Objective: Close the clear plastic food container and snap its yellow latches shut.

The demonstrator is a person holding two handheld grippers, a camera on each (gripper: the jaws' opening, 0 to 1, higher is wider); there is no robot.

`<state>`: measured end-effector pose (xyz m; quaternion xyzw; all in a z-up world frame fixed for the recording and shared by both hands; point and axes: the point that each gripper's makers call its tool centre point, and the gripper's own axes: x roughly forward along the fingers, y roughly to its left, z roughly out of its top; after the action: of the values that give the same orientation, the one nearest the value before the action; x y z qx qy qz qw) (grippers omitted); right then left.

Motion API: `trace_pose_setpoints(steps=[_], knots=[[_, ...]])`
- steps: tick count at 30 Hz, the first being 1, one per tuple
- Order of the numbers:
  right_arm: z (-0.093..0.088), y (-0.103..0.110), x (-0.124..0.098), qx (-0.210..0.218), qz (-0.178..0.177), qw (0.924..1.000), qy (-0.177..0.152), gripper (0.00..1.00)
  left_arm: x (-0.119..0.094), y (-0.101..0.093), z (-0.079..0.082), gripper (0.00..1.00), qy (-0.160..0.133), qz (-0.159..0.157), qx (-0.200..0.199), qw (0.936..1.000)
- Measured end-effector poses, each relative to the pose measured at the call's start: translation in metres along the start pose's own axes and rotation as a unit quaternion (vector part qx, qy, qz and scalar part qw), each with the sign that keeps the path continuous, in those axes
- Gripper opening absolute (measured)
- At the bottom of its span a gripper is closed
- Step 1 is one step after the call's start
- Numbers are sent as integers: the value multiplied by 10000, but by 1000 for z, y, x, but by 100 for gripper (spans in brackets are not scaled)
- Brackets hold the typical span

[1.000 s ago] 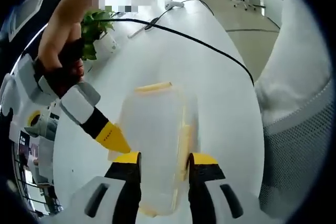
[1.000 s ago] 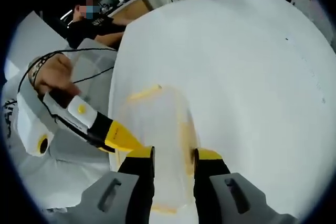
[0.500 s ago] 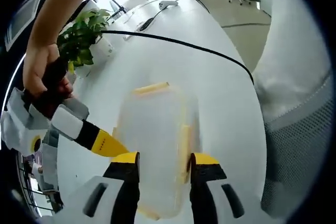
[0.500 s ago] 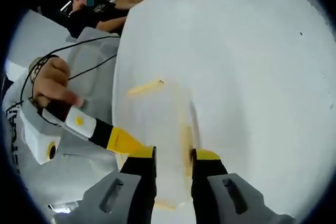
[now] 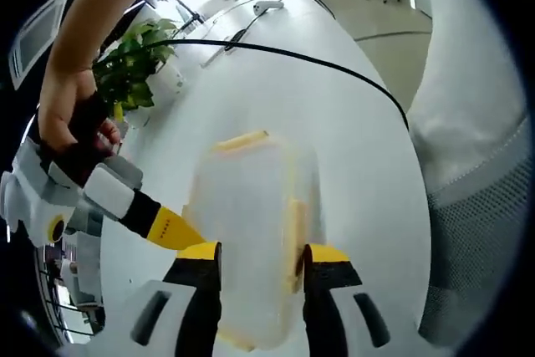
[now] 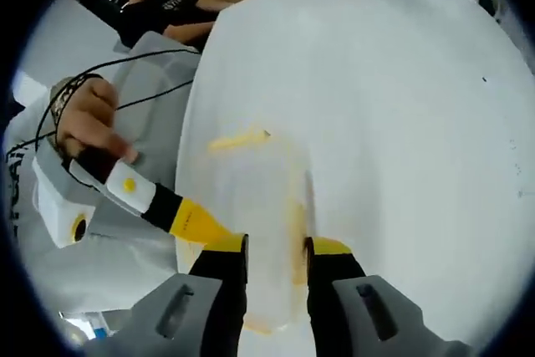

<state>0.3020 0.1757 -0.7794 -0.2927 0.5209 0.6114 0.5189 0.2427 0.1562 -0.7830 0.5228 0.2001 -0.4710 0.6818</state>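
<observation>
Clear container (image 5: 251, 232) pinched by left gripper (image 5: 261, 255), right gripper (image 6: 274, 248).

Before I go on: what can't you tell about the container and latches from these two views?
- Container near end: left gripper view, hidden behind the left gripper.
- Side latch: right gripper view, blurred; snapped or not, unclear.
- Lid seating: both views, clear plastic on white table, too faint.

Food container (image 5: 251, 240) sitting on the bench (image 5: 351, 148) between the jaws of the left gripper (image 5: 261, 255) and right gripper (image 6: 276, 250), cable (image 5: 284, 56) lying across the bench behind it, potted plant (image 5: 134, 64) standing at the far edge
</observation>
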Motion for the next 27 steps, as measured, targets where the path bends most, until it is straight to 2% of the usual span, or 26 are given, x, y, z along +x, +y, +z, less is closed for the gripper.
trace_pose_setpoints(steps=[3,6,11,13,14,15,17,19,21,22,25,27], knots=[[1,1,-1,-74,-111,9999,-27,23,-1,2,0,32,-19,-89,-41,10000],[1,0,-1,-102,-197,9998,-22,23,-1,2,2,32,-92,-165,-278,9994],[2,0,-2,-148,-382,9992,-13,23,-1,1,1,33,-114,-101,-227,9996],[3,0,-2,-195,-447,9988,-30,23,-1,0,0,33,-125,-29,-23,9999],[3,0,-3,-235,-494,9985,-48,23,-1,0,-1,34,-100,-4,363,9993],[3,1,-3,-267,-532,9982,-65,23,0,-1,-2,35,-73,34,431,9990],[5,-5,-7,-389,-792,9960,-132,22,0,-6,-2,43,-56,-34,286,9996],[9,-6,-15,-557,-967,9934,-259,21,0,-16,-3,57,-6,-350,-29,9994],[12,-4,-23,-441,-1000,9930,-437,26,-1,-22,-4,69,-31,-591,-184,9981],[14,-5,-28,-395,-1046,9923,-534,30,-1,-19,-5,71,-25,-552,-208,9983],[10,-5,-42,-430,-1155,9897,-726,35,-5,-6,-16,61,142,-277,-112,9995],[2,-6,-47,-453,-1277,9878,-768,38,-10,1,-19,61,108,-242,-207,9994]])
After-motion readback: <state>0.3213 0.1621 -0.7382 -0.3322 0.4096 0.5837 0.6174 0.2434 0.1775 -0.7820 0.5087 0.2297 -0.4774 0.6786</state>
